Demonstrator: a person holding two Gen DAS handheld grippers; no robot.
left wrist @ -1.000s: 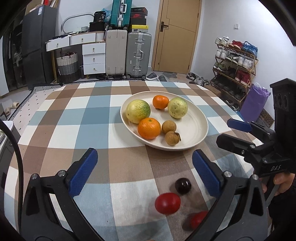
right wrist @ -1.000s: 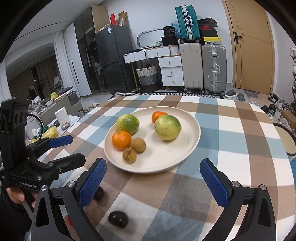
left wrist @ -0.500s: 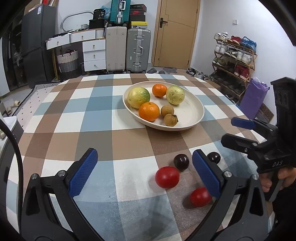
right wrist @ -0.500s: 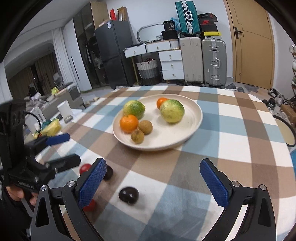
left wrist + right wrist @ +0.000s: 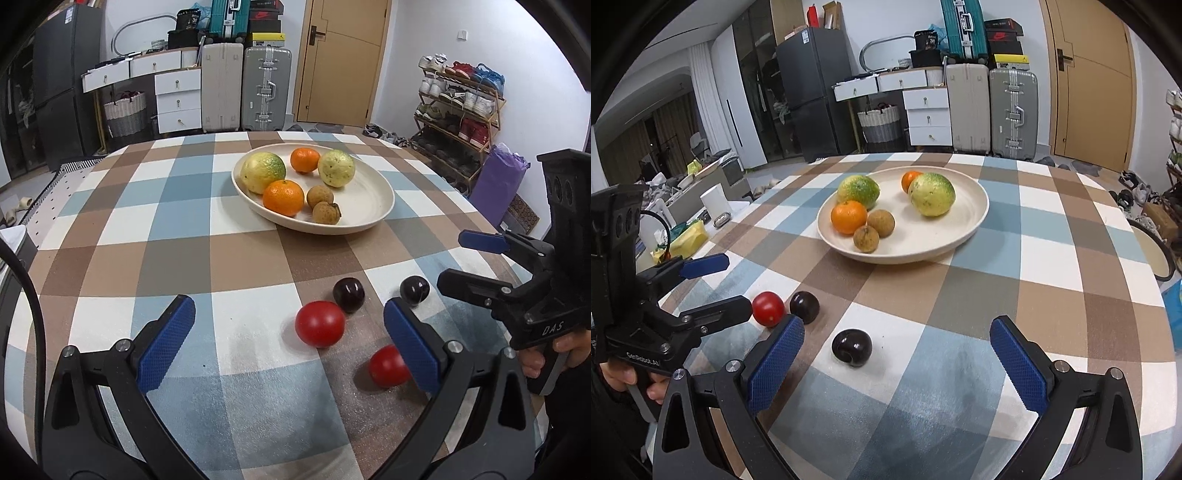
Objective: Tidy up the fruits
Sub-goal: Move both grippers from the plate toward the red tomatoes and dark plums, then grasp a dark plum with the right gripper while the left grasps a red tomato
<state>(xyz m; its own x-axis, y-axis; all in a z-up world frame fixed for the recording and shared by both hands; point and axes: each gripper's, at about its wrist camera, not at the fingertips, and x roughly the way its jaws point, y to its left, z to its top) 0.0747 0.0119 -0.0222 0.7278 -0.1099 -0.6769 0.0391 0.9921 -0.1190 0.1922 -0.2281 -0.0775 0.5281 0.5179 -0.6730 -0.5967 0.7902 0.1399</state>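
A cream plate [image 5: 373, 192] on the checked tablecloth holds two green-yellow citrus fruits, two oranges and two small brown fruits; it also shows in the right wrist view [image 5: 960, 229]. Nearer me lie two red tomatoes [image 5: 320, 328] [image 5: 388, 366] and two dark plums [image 5: 348, 294] [image 5: 414, 290]. My left gripper [image 5: 290, 345] is open and empty above the tomatoes. My right gripper [image 5: 895, 362] is open and empty, with one plum [image 5: 851, 347] between its fingers' line; a tomato [image 5: 768, 308] and the other plum [image 5: 804, 306] lie left of it.
The round table's edge [image 5: 1145, 280] curves close on the right. Each gripper shows in the other's view: the right one [image 5: 480, 266] and the left one [image 5: 713, 288]. Suitcases, drawers, a shoe rack and a door stand behind the table.
Both grippers have pulled back from the plate toward me and risen. The loose tomatoes and plums have come fully into view. Both jaws stay open.
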